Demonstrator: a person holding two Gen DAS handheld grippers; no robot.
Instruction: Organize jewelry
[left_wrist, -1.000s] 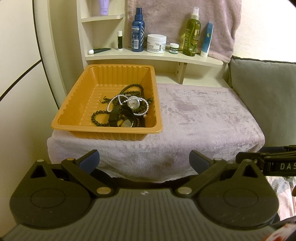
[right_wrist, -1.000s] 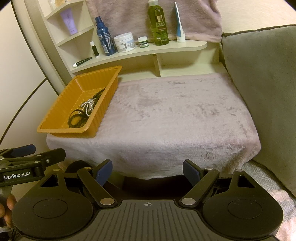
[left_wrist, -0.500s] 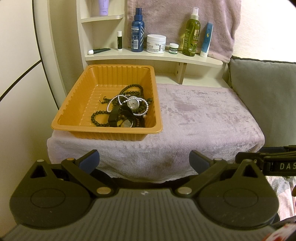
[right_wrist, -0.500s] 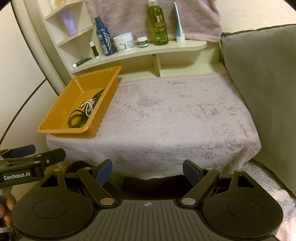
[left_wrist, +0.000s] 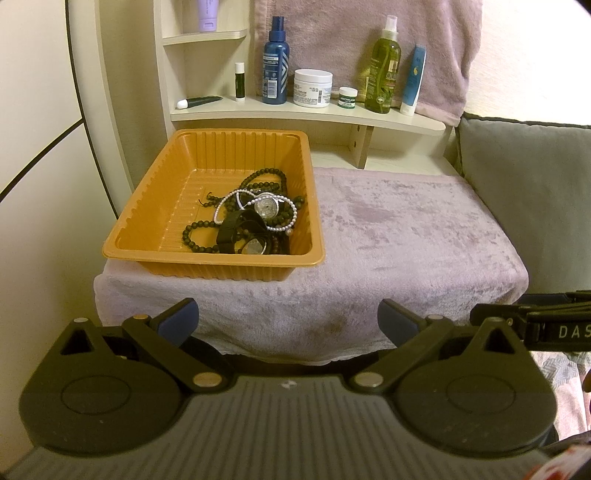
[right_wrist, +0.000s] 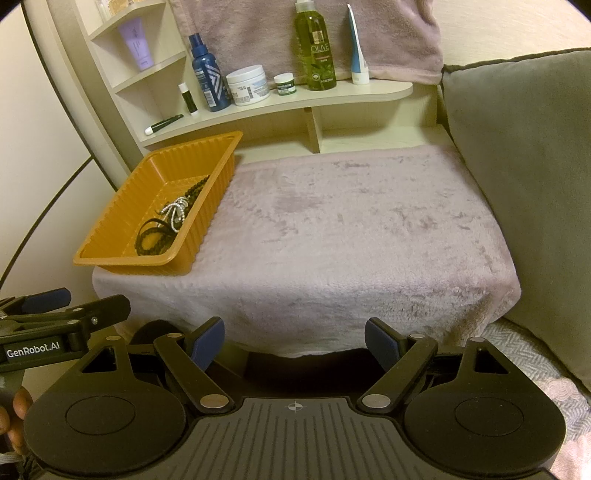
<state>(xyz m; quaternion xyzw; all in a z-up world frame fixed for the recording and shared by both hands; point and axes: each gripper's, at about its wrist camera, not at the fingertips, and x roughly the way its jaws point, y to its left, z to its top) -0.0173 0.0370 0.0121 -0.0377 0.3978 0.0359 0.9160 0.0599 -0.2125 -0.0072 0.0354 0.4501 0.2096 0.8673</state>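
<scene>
No change vs 1 s ago, both claws static. L claw (left_wrist: 288, 314) wide open, empty; R claw (right_wrist: 294, 341) same. Jewelry (left_wrist: 255, 218) tangled in orange tray (left_wrist: 207, 258), 11 o'clock on surface (right_wrist: 351, 229). Sorted or not: can't tell.

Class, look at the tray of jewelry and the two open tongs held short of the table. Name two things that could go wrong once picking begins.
1. The beads, pearl strand and watch lie tangled in one heap, so lifting one may drag the others out.
2. The tray sits at the table's near left corner on plush cloth; a push from the left tongs could slide it off.
</scene>
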